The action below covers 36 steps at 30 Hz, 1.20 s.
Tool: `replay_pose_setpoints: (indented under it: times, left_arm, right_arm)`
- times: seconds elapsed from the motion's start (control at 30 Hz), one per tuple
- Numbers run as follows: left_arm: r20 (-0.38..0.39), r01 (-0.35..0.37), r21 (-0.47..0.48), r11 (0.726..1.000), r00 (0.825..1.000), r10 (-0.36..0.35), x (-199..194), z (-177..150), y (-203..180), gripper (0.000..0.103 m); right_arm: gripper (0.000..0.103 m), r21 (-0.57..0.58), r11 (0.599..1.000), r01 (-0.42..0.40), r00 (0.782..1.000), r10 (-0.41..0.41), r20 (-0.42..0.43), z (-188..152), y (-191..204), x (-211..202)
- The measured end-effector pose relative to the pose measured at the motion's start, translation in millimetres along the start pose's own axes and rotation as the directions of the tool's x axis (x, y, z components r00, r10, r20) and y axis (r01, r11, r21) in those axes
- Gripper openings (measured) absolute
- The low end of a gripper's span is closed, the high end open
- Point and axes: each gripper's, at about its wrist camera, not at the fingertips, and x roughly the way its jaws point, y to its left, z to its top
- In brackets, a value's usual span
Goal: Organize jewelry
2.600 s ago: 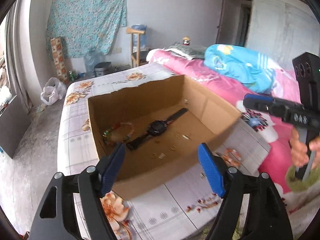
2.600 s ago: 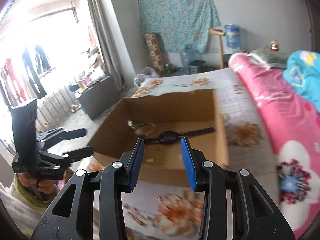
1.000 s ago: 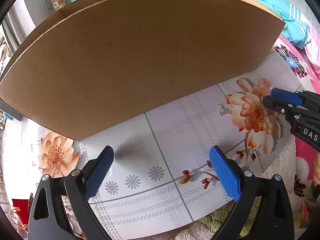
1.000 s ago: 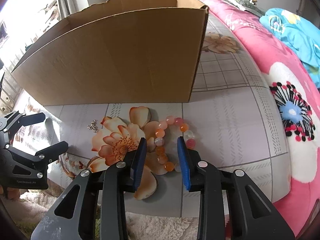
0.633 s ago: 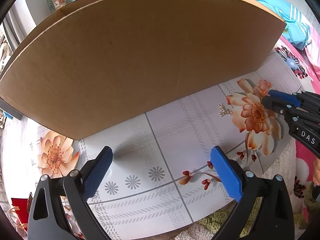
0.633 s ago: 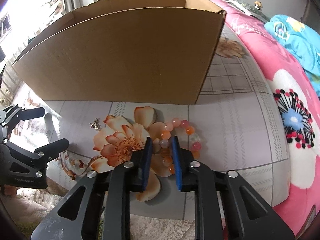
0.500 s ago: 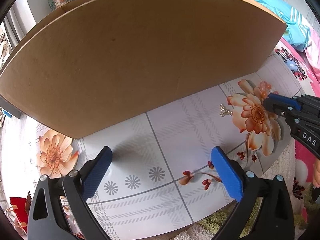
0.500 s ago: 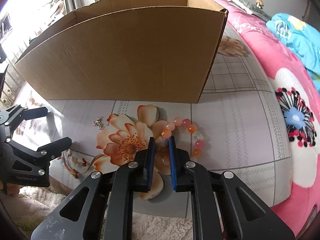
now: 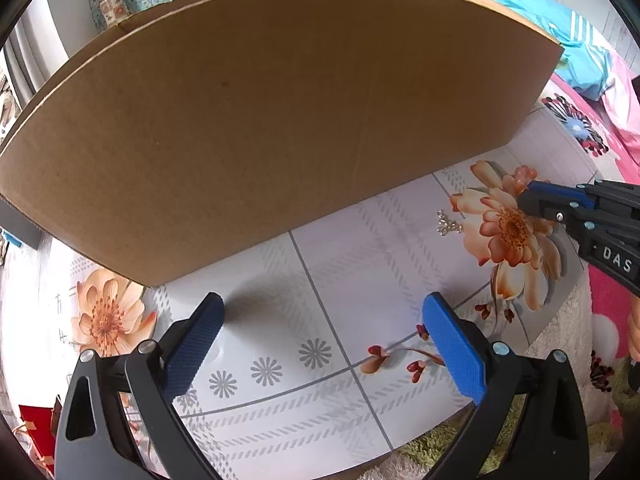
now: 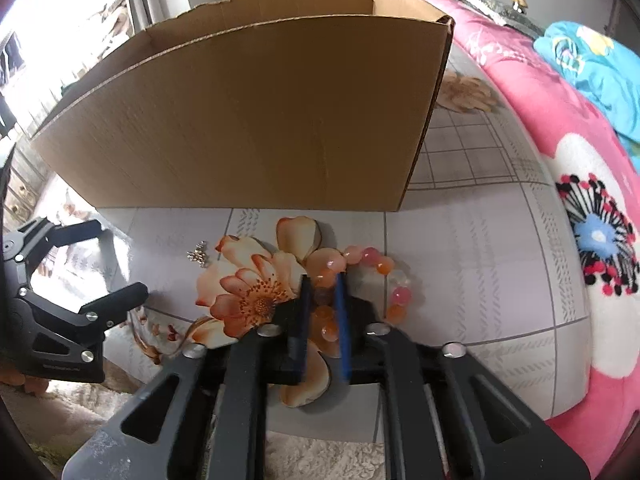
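A bead bracelet [image 10: 370,268] of pink, orange and clear beads lies on the flowered cloth in front of the cardboard box [image 10: 256,120]. My right gripper [image 10: 323,286] is shut on the near-left part of the bracelet; it also shows at the right edge of the left wrist view [image 9: 532,196]. A small silver jewelry piece [image 10: 198,257] lies left of it, also seen in the left wrist view [image 9: 447,224]. My left gripper [image 9: 320,320] is open and empty above the cloth, close to the box's front wall [image 9: 260,120]. The box's inside is hidden.
The flowered cloth [image 9: 340,280] covers the surface; its near edge meets a shaggy cream rug [image 10: 312,456]. A pink flowered blanket [image 10: 580,160] and a blue quilt [image 10: 592,64] lie to the right.
My right gripper's jaws have closed from wide apart onto the bracelet's beads. Both grippers came down from above the box to the cloth in front of it. The left gripper has stayed open.
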Motion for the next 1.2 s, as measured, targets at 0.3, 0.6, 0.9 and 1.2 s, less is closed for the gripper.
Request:
replay_pose_setpoints:
  times: [0.3, 0.6, 0.9, 1.2]
  left_arm:
    - [0.138, 0.116, 0.128, 0.985, 0.981, -0.133, -24, -2, -18, 0.073]
    - [0.126, 0.195, 0.22, 0.956, 0.966, -0.226, -21, 11, -43, 0.028]
    - [0.086, 0.181, 0.246, 0.952, 0.975, -0.207, -2, 21, -50, 0.016]
    - [0.1, 0.163, 0.252, 0.954, 0.976, -0.193, -3, 22, -45, 0.0]
  right_arm:
    - [0.007, 0.144, 0.985, -0.09, 0.996, 0.089, 0.017, -4, -26, -5]
    - [0.008, 0.179, 0.975, -0.132, 0.991, 0.126, 0.044, -7, -44, -10]
    - [0.008, 0.187, 0.97, -0.159, 0.987, 0.151, 0.057, -11, -50, -7]
    - [0.007, 0.209, 0.96, -0.186, 0.982, 0.174, 0.074, -13, -53, -8]
